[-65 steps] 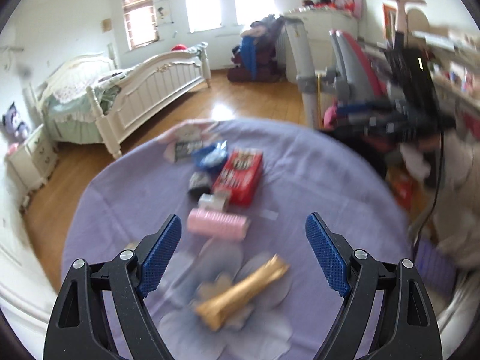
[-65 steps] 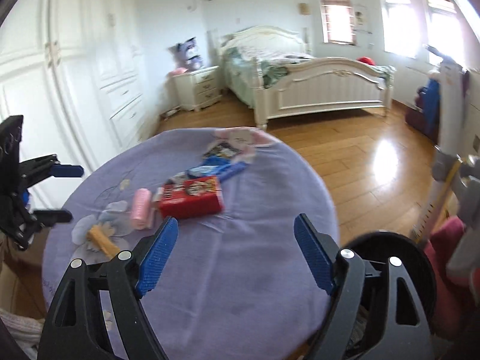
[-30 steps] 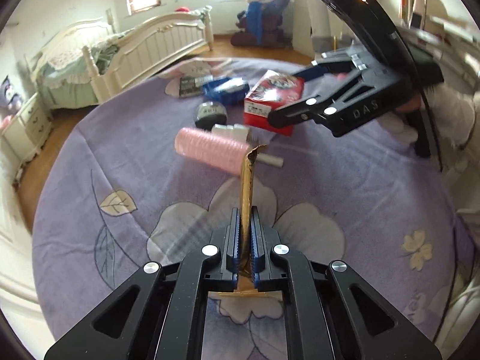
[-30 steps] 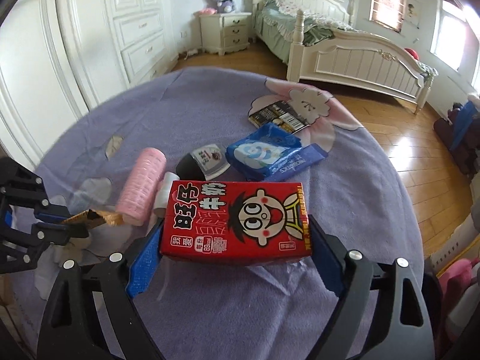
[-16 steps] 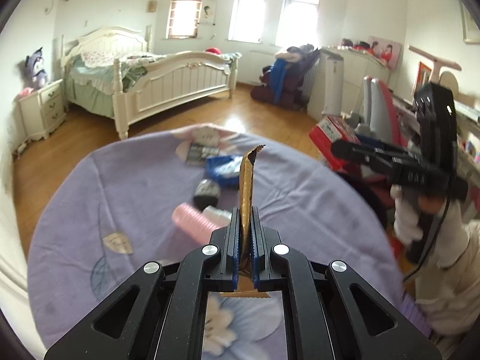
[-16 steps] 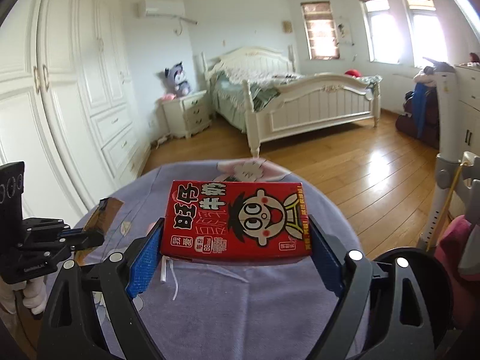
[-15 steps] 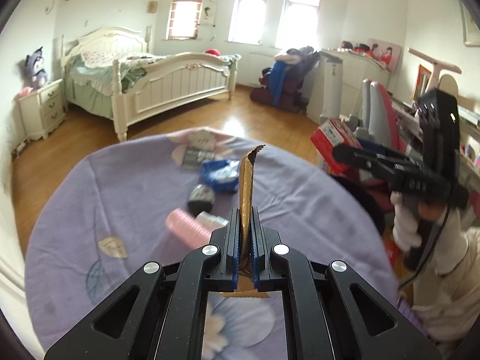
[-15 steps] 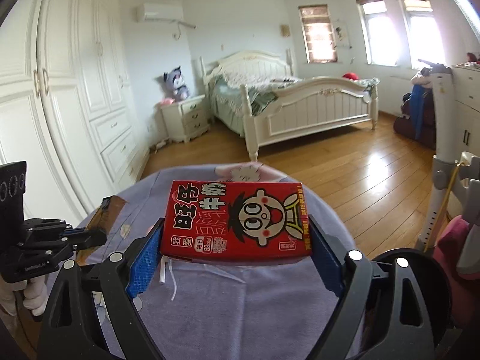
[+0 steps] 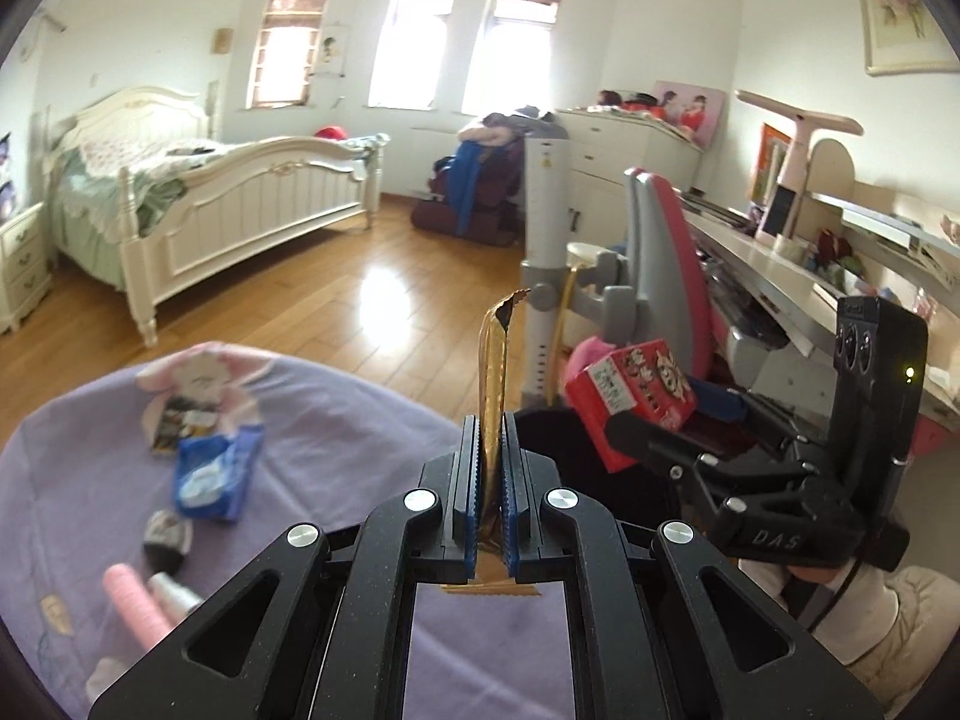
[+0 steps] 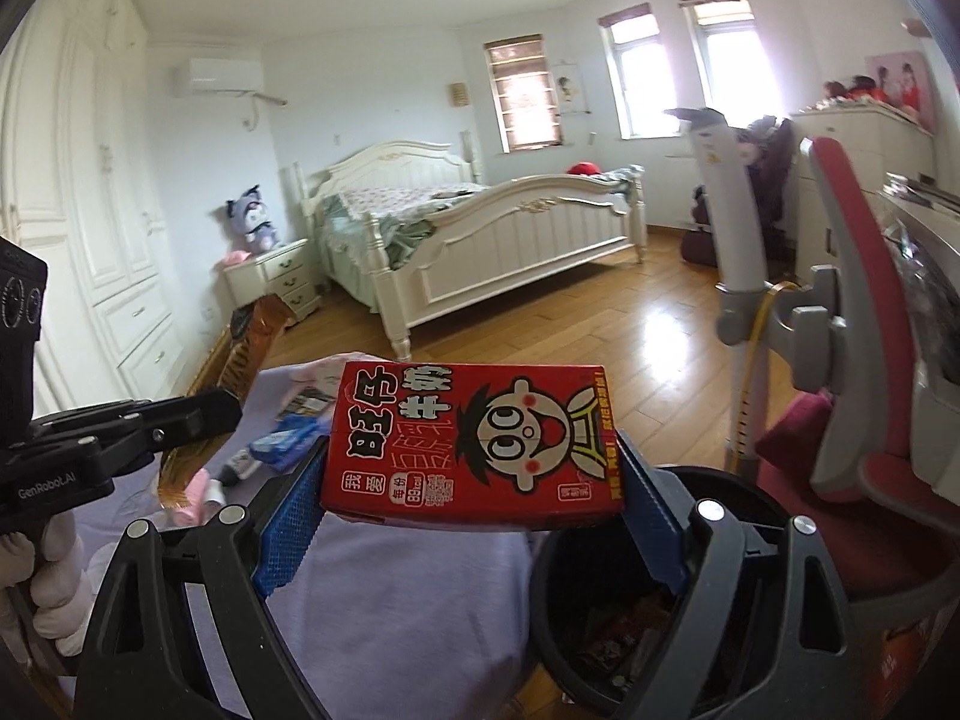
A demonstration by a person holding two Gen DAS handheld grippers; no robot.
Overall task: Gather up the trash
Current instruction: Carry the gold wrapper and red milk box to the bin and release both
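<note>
Red carton [image 10: 474, 438] and gold wrapper [image 9: 493, 384], on the table [image 9: 336, 420] seconds ago, now ride above its edge toward the black bin [image 10: 606, 618]. The right tool [image 10: 474, 516] pinches the carton's ends; the left tool [image 9: 491, 474], pressed together, pinches the wrapper upright. Dropping both looks next. More litter waits on the purple cloth.

Bright daylight from 3 windows [image 9: 408, 48] glares off the floor [image 9: 378, 306]; fisheye edges bend.
</note>
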